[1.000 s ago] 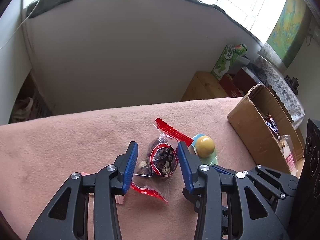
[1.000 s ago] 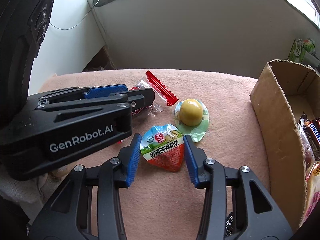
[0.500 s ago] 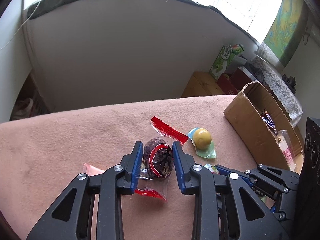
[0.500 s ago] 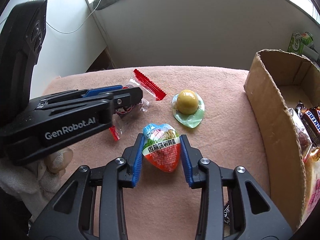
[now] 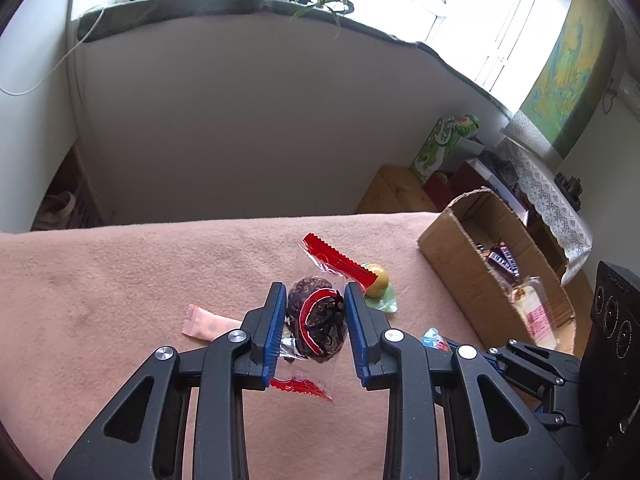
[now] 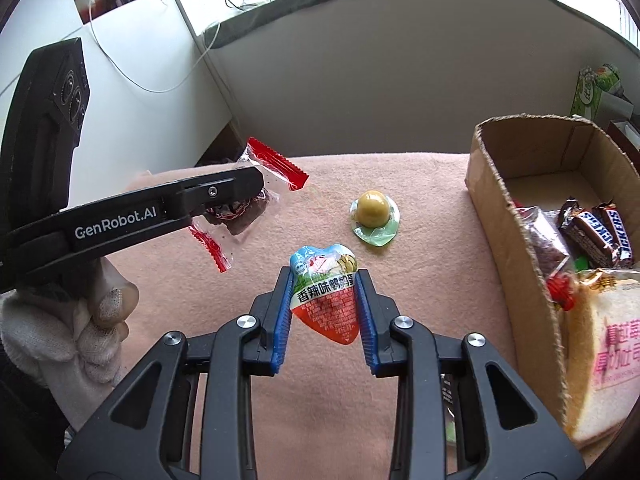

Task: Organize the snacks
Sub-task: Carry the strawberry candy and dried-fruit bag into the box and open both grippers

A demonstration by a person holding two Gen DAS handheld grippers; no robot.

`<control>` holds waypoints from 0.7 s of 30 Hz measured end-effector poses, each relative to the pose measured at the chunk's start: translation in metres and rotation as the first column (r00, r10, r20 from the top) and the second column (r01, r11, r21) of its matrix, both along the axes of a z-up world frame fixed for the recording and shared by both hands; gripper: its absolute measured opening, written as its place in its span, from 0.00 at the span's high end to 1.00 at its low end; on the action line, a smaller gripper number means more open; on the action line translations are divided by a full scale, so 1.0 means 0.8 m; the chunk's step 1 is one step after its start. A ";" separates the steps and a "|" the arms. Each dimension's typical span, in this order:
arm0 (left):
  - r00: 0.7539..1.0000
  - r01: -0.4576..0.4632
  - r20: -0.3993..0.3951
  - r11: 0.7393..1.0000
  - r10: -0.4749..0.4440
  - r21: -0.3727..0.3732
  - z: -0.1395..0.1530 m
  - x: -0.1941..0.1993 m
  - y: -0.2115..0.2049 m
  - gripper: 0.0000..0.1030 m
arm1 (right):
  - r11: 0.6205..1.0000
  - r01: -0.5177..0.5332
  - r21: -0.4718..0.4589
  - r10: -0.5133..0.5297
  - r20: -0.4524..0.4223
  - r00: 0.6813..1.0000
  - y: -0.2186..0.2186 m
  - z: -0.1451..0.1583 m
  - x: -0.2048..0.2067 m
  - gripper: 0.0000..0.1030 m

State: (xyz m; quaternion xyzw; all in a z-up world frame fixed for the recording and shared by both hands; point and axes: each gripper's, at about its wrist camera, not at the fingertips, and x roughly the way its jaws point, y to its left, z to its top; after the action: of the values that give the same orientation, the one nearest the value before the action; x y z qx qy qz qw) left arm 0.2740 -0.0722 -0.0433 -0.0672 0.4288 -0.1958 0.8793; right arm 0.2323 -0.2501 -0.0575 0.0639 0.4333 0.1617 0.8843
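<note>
lying at far left on the pink blanket, a small pink sachet. gripping a clear, red-edged packet of dark dried fruit between nearly closed blue pads, the left gripper, packet lifted off the cloth. sitting just beyond on the blanket, a yellow ball-shaped snack on a green wrapper. pinching a heart-shaped red and blue quail egg pack, the right gripper, jaws closing on it. standing at far right, a cardboard box holding snickers bars and bagged toast.
</note>
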 end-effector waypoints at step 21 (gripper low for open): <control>0.988 0.108 0.116 0.994 -0.105 -0.022 0.060 -0.056 -0.114 0.73 | 0.995 0.093 0.026 -0.096 0.153 0.984 -0.102 0.089 -0.070 0.70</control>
State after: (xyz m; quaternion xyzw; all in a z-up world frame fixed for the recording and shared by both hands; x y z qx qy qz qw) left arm 0.2291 -0.1635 0.0045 -0.0451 0.3779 -0.2519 0.8898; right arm 0.1761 -0.3315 0.0135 0.0802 0.3587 0.1279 0.9212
